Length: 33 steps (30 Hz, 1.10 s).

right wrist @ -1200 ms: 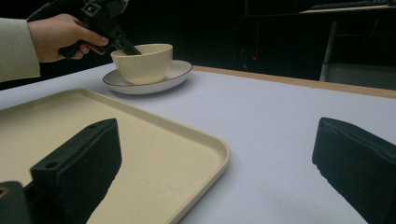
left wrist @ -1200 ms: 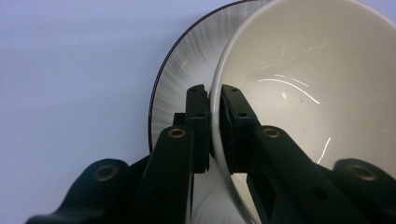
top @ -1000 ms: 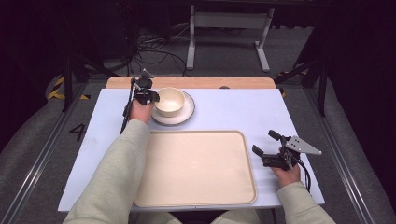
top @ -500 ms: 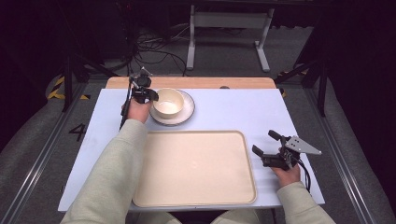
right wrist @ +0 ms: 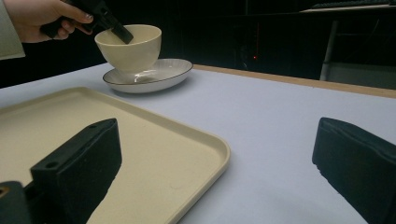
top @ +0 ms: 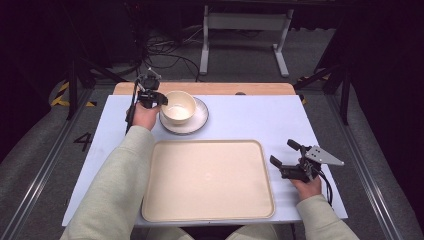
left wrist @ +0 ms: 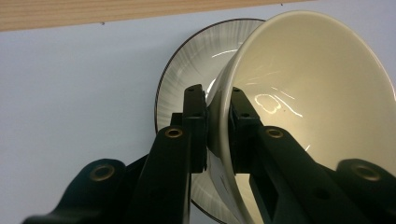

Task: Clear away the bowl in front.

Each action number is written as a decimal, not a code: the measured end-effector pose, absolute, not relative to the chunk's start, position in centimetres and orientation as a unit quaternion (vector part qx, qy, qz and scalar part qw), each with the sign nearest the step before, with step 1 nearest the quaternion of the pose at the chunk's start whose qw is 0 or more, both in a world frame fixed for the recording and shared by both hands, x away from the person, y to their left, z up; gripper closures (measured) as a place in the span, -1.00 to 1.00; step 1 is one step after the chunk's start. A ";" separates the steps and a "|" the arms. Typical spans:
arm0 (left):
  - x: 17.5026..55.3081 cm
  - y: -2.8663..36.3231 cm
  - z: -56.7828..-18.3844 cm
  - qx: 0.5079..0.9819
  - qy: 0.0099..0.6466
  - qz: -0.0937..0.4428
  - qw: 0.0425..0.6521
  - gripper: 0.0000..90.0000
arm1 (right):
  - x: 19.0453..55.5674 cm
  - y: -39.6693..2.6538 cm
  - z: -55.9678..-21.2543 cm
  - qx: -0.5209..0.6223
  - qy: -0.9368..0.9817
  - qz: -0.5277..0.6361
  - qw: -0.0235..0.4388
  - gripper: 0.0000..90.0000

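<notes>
In the high view, the right hand (top: 309, 186) enters at the lower right of the frame and rests on the bench (top: 250, 117), holding the right gripper (top: 283, 154) low and level just right of the tray (top: 207, 180); its jaws are spread wide with nothing between them, and they point toward the upper left of the frame. The right gripper view confirms this: the two black jaws stand well apart over the tray's near right corner and the pale bench surface. The beige tray lies at lower centre, bare. The left forearm, in a pale sleeve (top: 117, 185), extends from the bottom left diagonally up to the upper left, where the left hand (top: 142, 116) holds the left gripper (top: 161, 101). The left gripper is pinching the rim of the cream bowl (top: 178, 106), one jaw inside the wall and one outside, as the left gripper view shows. The bowl is tilted and sits over the dark-rimmed plate (top: 197, 122) at upper centre left.
</notes>
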<state>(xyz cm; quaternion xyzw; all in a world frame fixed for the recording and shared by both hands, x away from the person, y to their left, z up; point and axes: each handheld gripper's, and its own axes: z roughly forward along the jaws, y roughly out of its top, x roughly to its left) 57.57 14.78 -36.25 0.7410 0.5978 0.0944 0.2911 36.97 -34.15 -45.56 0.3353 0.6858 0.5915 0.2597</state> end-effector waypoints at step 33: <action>55.1 14.5 -31.7 0.777 0.548 0.094 0.294 0.82 | 37.0 -34.1 -45.6 0.337 0.685 0.591 0.259 -0.96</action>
